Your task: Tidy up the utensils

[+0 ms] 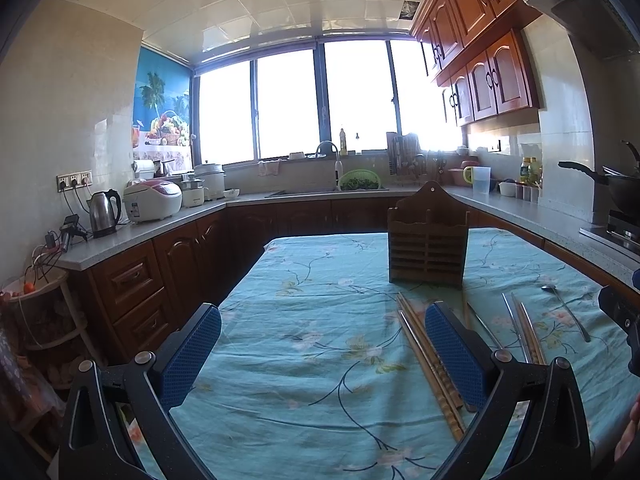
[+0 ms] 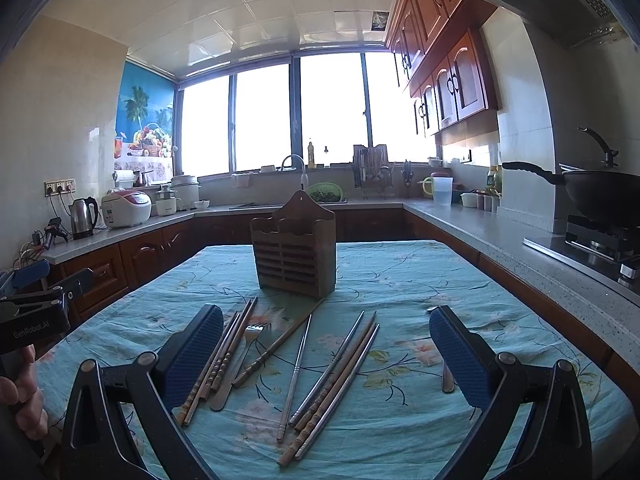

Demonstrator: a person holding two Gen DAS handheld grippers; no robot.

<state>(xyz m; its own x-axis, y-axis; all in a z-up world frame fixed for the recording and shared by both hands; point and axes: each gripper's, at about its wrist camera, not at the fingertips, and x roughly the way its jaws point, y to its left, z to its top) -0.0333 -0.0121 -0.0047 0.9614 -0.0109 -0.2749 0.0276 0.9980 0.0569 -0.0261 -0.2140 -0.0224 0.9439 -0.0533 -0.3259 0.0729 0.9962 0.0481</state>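
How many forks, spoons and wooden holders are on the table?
fork: 1
spoon: 1
wooden holder: 1
Total: 3
The chopsticks overlap too much for a sure count, so they are left out.

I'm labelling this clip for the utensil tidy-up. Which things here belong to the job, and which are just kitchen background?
Job:
- slatted brown wooden utensil holder
- wooden chopsticks
- metal chopsticks
- steel fork
- steel spoon

Background:
- steel electric kettle
- white rice cooker
- black wok
- green colander
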